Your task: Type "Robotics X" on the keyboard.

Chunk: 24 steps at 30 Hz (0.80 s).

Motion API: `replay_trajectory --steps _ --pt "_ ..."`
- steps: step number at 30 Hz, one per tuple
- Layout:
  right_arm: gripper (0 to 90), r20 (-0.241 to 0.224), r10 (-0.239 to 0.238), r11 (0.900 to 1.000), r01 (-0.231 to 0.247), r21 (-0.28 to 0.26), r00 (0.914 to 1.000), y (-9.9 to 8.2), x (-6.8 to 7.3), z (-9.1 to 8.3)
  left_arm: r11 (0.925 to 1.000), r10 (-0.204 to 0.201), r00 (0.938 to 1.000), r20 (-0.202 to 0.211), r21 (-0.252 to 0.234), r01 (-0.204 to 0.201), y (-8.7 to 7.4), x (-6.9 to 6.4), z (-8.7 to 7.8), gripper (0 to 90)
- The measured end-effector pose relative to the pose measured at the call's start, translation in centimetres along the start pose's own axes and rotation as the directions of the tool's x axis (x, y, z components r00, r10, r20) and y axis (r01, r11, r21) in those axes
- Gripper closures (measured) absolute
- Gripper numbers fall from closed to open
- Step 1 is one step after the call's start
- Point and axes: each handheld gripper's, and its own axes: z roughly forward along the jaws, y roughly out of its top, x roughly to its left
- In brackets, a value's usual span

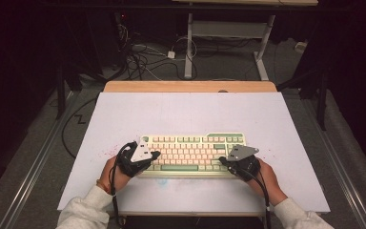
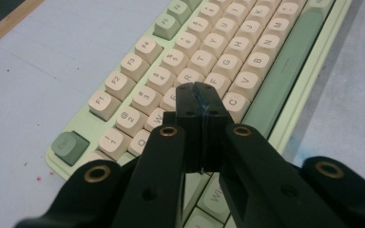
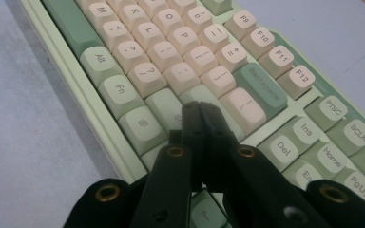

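Keyboard (image 1: 190,153): flat on the white table (image 1: 124,114)
Left gripper (image 2: 200,90): jaws closed, empty; over the letter keys
Right gripper (image 3: 200,108): jaws closed, empty; over the keys' right end

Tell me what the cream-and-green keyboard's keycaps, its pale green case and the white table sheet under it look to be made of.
Cream-and-green keycaps: probably moulded plastic, matte, with rounded edges and printed legends.
Pale green keyboard case: likely plastic too, smooth with a slight sheen along its rim.
White table sheet: a thin, flat matte sheet, maybe plastic or card; it lies over a light wooden tabletop whose bare far edge shows.
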Motion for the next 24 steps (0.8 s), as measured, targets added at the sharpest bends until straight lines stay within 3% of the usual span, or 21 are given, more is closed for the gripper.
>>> replay_trajectory --steps 17,24 --pt "90.0 0.007 -0.004 1.0 0.004 -0.002 1.0 0.0 0.1 0.0 0.999 0.013 0.9981 0.06 0.043 -0.015 0.9 -0.2 1.2 87.6" --pt "90.0 0.004 -0.006 1.0 0.006 -0.001 1.0 0.0 0.1 0.0 0.9983 0.014 0.9977 0.066 0.055 -0.018 0.9 -0.3 1.6 87.5"
